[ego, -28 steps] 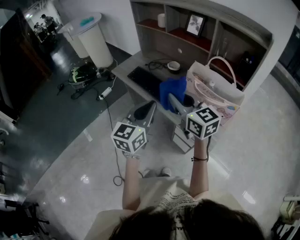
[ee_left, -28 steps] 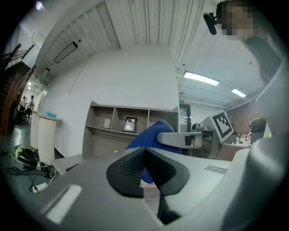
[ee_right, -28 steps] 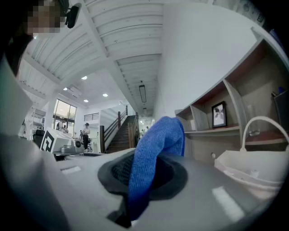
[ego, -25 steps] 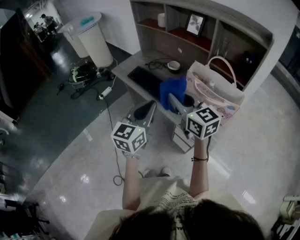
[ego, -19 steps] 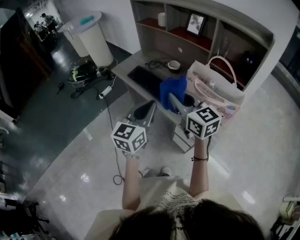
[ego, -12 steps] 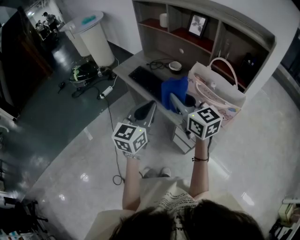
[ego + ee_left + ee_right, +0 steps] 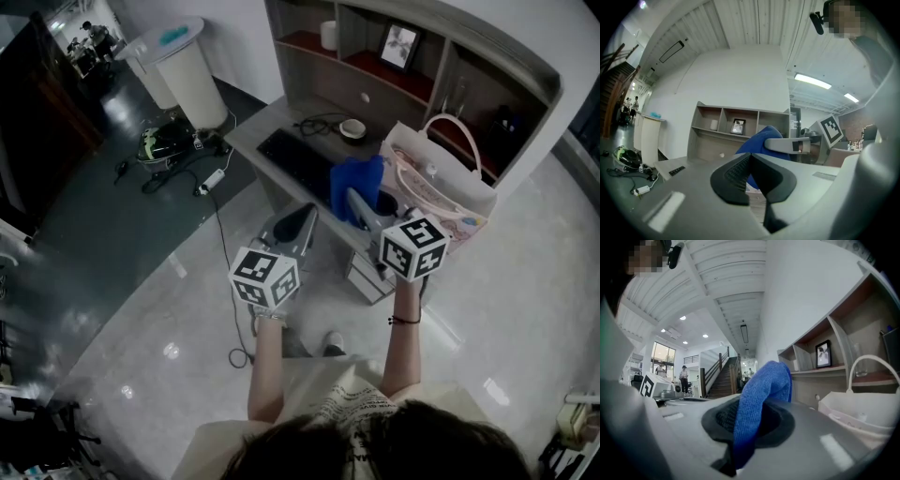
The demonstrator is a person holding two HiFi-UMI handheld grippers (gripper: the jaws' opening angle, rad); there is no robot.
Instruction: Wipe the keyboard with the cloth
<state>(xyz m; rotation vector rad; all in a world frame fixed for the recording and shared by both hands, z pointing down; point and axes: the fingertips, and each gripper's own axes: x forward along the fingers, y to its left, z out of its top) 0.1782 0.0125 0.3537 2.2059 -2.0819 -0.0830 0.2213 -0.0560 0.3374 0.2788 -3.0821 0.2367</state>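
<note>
Nubby cloth [image 7: 757, 399], glossy floor [image 7: 141, 309]

One keyboard [image 7: 293, 159], one cloth [image 7: 356, 183], one bowl [image 7: 353, 127] and one bag [image 7: 441, 187] are on the one desk [image 7: 246, 136]. The shelf [image 7: 375, 73] holds one photo frame [image 7: 400, 45] and one white roll [image 7: 329, 35]. There are two tongs, the left tongs [image 7: 298, 221] and the right tongs [image 7: 361, 204], and one helmet [image 7: 161, 142] on the floor [image 7: 141, 281].
</note>
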